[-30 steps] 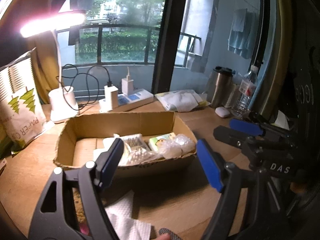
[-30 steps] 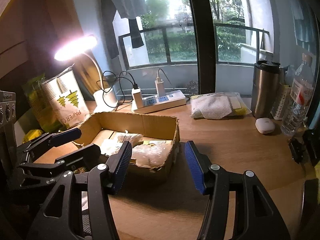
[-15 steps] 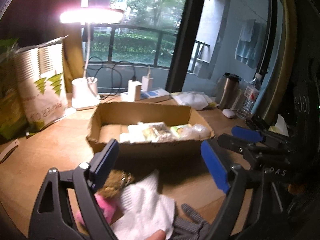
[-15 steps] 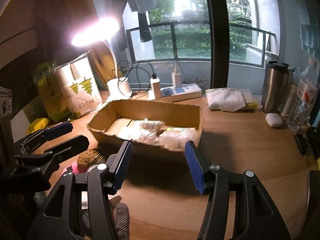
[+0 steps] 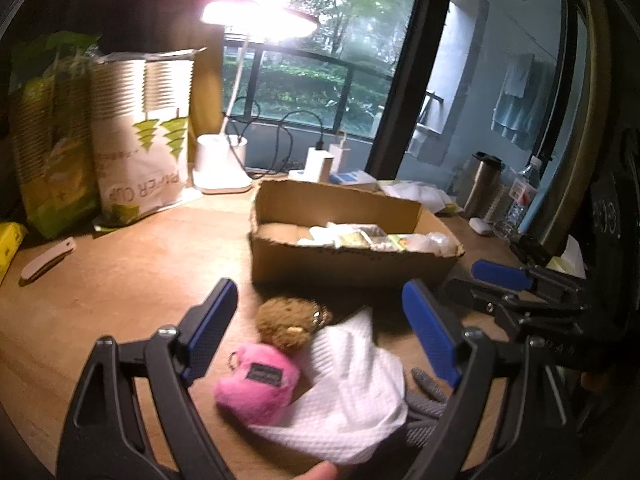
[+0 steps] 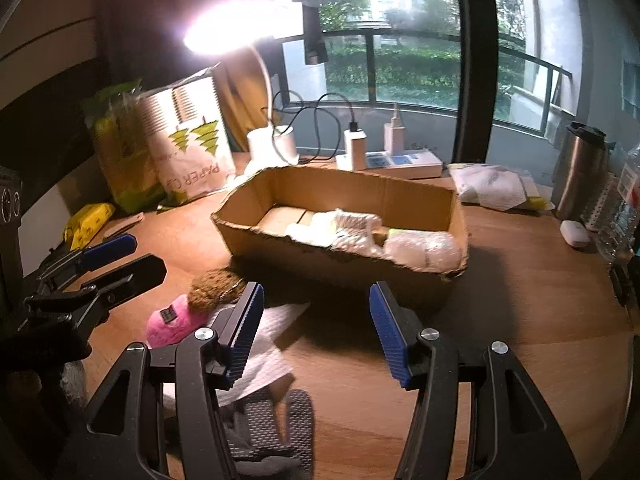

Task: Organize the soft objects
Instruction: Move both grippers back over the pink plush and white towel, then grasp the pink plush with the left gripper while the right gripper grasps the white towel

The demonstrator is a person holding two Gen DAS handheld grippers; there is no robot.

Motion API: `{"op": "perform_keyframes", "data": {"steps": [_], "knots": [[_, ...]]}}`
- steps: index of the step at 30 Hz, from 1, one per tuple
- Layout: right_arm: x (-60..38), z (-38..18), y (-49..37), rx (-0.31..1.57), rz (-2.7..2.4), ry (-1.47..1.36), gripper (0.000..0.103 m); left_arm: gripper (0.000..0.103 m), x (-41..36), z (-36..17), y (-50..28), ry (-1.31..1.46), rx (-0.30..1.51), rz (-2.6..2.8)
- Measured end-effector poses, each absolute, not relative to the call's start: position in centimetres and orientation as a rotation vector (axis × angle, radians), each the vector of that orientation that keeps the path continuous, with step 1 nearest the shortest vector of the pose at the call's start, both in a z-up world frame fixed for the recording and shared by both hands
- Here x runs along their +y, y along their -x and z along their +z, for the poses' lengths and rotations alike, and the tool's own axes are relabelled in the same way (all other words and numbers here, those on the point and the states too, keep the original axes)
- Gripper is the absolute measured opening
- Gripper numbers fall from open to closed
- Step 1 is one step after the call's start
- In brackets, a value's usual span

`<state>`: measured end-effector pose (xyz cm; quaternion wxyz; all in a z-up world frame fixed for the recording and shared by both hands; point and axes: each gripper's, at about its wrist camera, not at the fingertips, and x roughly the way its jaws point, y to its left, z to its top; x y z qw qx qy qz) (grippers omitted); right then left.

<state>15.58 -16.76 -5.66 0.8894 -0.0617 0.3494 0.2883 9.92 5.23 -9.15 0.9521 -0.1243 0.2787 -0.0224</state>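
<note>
Left hand-held gripper (image 5: 320, 332) angled down, empty.

Both grippers have drawn back from the cardboard box (image 5: 352, 264), bringing the pink plush (image 5: 258, 386) and white cloth (image 5: 352, 392) into view.

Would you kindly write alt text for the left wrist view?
The open left tool hovers over a pink plush toy, a brown plush ball and a white cloth on a wooden table, before a cardboard box of packets.
</note>
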Motion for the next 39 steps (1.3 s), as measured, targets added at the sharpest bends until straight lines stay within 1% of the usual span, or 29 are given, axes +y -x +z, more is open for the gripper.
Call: {"op": "perform_keyframes", "data": {"steps": [6, 20, 27, 32, 33, 34, 35, 36, 37, 38, 39], "knots": [[-15.1, -6.8, -14.7, 0.753, 0.627, 0.146, 0.058, 0.086, 6.5, -10.4, -8.8, 0.267, 0.584, -0.024], [-10.7, -11.7, -13.9, 0.867, 0.713, 0.178, 0.058, 0.086, 8.6, -14.7, -8.0, 0.294, 0.682, 0.021], [-9.3, -13.1, -15.0, 0.924, 0.737, 0.169, 0.058, 0.086, 9.3, -15.3, -8.5, 0.305, 0.71, 0.046], [-8.3, -14.2, -15.1, 0.925, 0.726, 0.222, 0.058, 0.086, 9.2, -15.6, -8.9, 0.297, 0.734, 0.042], [-8.2, -14.2, -15.0, 0.916, 0.72, 0.239, 0.052, 0.086, 9.1, -15.7, -9.0, 0.292, 0.741, 0.04], [-8.2, -14.2, -15.0, 0.907, 0.712, 0.256, 0.043, 0.086, 9.1, -15.7, -9.1, 0.289, 0.745, 0.038], [-8.2, -14.3, -15.0, 0.904, 0.713, 0.262, 0.039, 0.086, 8.9, -15.7, -9.3, 0.285, 0.75, 0.036], [-8.4, -14.2, -15.1, 0.905, 0.72, 0.256, 0.028, 0.086, 8.8, -15.8, -9.4, 0.282, 0.752, 0.034], [-8.7, -14.1, -15.2, 0.909, 0.724, 0.248, 0.014, 0.086, 8.6, -15.8, -9.4, 0.277, 0.756, 0.031], [-8.9, -14.0, -15.2, 0.906, 0.724, 0.243, 0.012, 0.086, 8.3, -15.8, -9.6, 0.267, 0.762, 0.027], [-9.2, -13.8, -15.1, 0.897, 0.723, 0.238, 0.011, 0.086, 8.1, -15.9, -9.8, 0.261, 0.766, 0.023]]}}
